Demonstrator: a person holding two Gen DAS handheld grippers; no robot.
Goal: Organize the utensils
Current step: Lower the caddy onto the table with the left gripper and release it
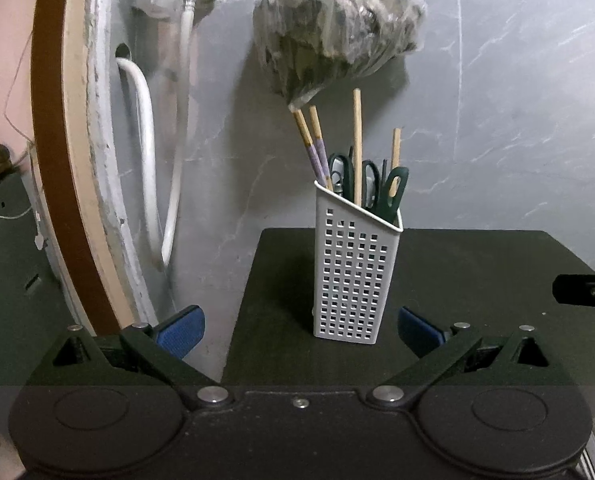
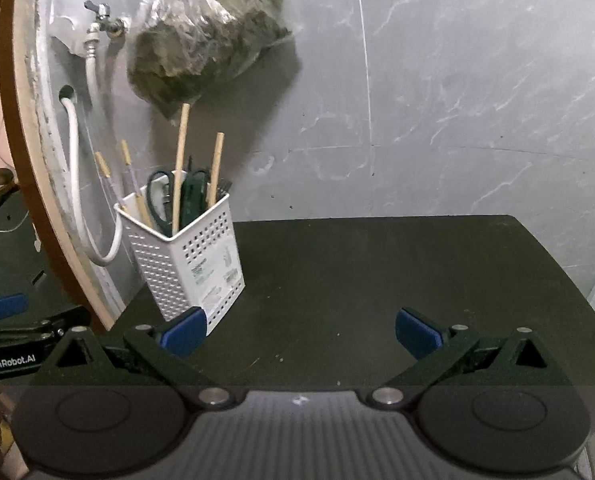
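A white perforated utensil holder (image 1: 353,276) stands upright on the dark table (image 1: 477,280), just ahead of my left gripper (image 1: 299,330), which is open and empty. Several wooden chopsticks (image 1: 357,148) and dark green scissors (image 1: 395,186) stick out of its top. In the right wrist view the same holder (image 2: 189,264) stands at the left, touching or just behind the left blue pad. My right gripper (image 2: 301,330) is open over the bare table (image 2: 377,280), nothing between its fingers. Chopsticks (image 2: 179,168) and scissors (image 2: 157,196) show in the holder there too.
A clear bag of dark leafy stuff (image 1: 337,28) hangs on the grey marbled wall above the holder. A tap with white hoses (image 2: 93,40) and a wooden-edged frame (image 1: 53,140) stand to the left. The table ends left at a gap.
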